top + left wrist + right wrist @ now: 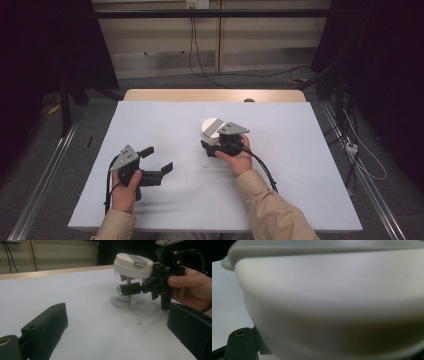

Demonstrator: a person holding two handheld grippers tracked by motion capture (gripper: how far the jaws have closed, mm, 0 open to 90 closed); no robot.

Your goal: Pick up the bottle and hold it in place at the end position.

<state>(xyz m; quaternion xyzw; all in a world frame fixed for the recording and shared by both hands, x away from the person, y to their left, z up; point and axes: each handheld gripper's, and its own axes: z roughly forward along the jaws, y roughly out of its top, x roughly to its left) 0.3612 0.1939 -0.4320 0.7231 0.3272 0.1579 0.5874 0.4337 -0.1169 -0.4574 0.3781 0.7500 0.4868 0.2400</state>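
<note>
A clear jar [123, 298] with a white lid [211, 126] stands near the middle of the white tabletop [300, 165]. My right gripper [207, 145] comes at it from the near right and is shut on the jar just under the lid [132, 263]. In the right gripper view the lid [332, 290] is pressed up close and blurred. My left gripper [159, 159] is at the near left, apart from the jar. It points toward the jar and is open with nothing between its jaws [117, 335].
Small dark specks [138, 321] lie on the white sheet in front of the jar. The wooden table edge [215, 95] runs along the back. Cables [360, 160] trail on the floor at the right.
</note>
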